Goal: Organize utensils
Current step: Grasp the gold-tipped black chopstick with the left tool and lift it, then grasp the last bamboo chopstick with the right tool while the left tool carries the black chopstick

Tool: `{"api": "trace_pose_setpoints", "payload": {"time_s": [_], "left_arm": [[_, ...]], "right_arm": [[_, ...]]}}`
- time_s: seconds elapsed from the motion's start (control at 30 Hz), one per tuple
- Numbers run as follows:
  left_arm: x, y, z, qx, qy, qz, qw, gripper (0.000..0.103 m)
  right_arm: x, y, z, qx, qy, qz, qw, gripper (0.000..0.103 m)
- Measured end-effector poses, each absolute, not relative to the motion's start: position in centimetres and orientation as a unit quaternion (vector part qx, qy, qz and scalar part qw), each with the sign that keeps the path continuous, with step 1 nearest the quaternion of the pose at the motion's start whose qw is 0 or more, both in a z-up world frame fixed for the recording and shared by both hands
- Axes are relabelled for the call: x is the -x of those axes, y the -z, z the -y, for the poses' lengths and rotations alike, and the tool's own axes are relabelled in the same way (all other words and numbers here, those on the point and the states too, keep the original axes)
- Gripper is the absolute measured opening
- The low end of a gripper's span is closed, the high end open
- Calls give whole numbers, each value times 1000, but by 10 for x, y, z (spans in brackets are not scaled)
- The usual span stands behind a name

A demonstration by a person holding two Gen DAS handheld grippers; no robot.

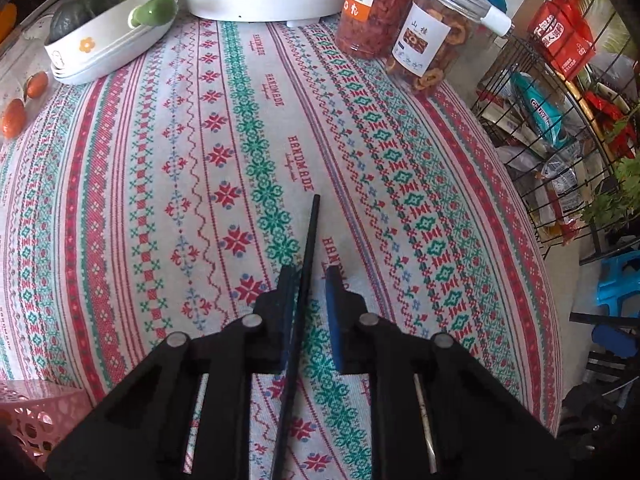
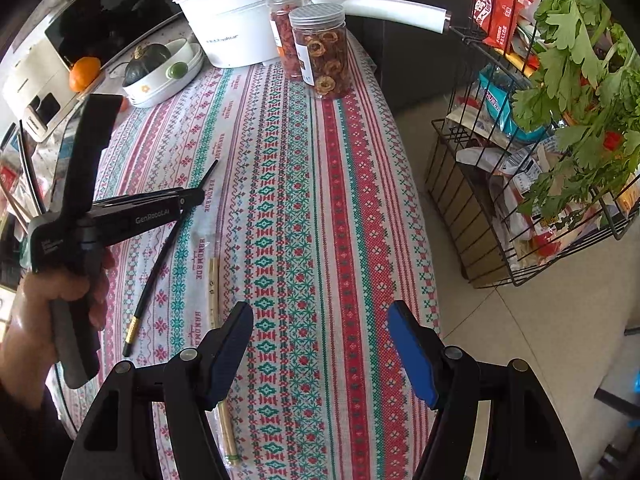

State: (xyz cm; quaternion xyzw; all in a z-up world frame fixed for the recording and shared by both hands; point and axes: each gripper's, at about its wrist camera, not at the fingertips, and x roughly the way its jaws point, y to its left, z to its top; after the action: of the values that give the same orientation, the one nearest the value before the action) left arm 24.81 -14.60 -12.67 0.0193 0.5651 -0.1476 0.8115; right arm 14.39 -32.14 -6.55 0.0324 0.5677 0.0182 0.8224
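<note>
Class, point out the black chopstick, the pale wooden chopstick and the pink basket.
Black chopstick (image 1: 310,248), left wrist view, upper shaft.
Pale wooden chopstick (image 2: 214,280), right wrist view, upper end.
Pink perforated plastic basket (image 1: 36,420), left wrist view, side wall.

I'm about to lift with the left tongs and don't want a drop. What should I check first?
1. Black chopstick between left tongs: ok.
2. Left tongs shut on it: not ok, a gap remains beside it.
3. Right tongs free: ok, open and empty.
4. Chopstick clear of the cloth: cannot tell.
5. Basket in view: ok, at the left view's bottom-left corner.
</note>
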Motion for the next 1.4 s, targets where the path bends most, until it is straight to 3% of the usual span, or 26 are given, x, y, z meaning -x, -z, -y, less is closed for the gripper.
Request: {"api": "trace_pose_setpoints", "payload": {"time_s": [0.03,0.37,0.87,1.4], "left_arm": [[-247,127,146,-26,147,-561,814,7],[-216,119,117,-32,146,-554,819,6],[-129,44,53,-59,189,-487,850,6],[-89,24,9,8,216,-461,861,6]], "right_arm": [[-144,66,321,-33,-18,-568,822,71],[-150,70,305,-15,-21,-573,819,71],[-166,100,258,-8,-42,-607,794,71],[-180,141,209,18,-60,-633,772,74]]}}
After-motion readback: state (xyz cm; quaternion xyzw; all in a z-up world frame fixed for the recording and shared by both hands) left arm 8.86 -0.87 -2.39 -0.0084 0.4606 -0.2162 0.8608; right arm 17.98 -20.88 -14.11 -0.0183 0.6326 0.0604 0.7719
